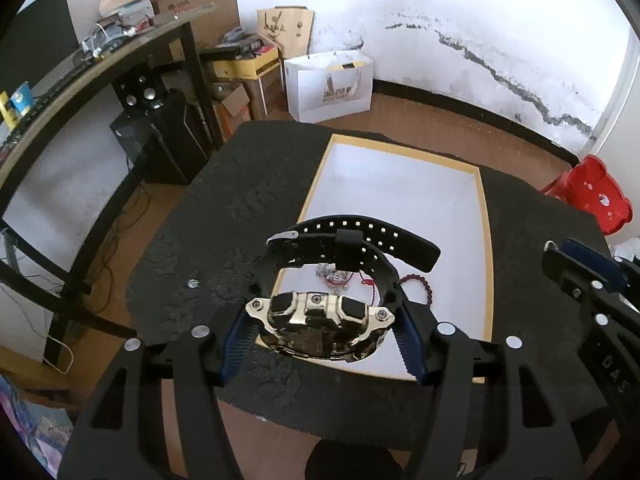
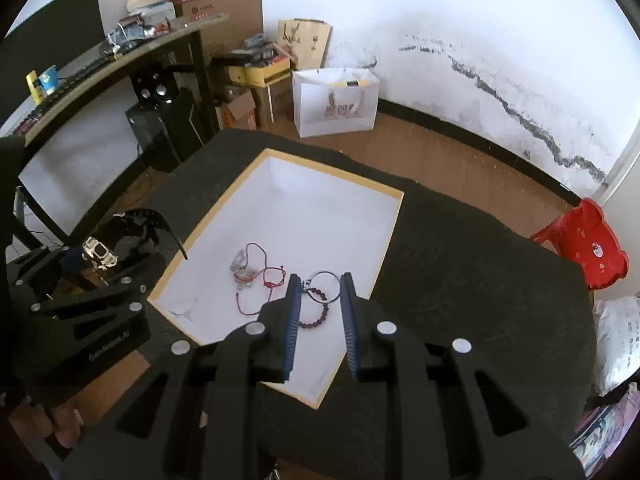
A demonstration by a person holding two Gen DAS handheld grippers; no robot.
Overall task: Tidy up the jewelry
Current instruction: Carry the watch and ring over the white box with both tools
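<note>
My left gripper [image 1: 320,312] is shut on a black watch [image 1: 324,320] with a chrome case, its strap [image 1: 360,236] looping up over the near left edge of the white box [image 1: 400,184]; it also shows in the right wrist view [image 2: 100,256]. My right gripper [image 2: 320,284] is open above the box [image 2: 320,208], holding nothing. Below its fingers lie a silver ring bangle [image 2: 325,286] and a dark bead bracelet [image 2: 320,316]. Red string bracelets [image 2: 268,280] and a silver chain piece [image 2: 242,268] lie to their left on the box floor.
The box sits on a black cloth-covered table [image 2: 460,272]. A small silver stud [image 1: 193,282] lies on the cloth left of the box. A red stool [image 2: 584,248] stands at the right, a desk [image 2: 120,60] and bags at the back left.
</note>
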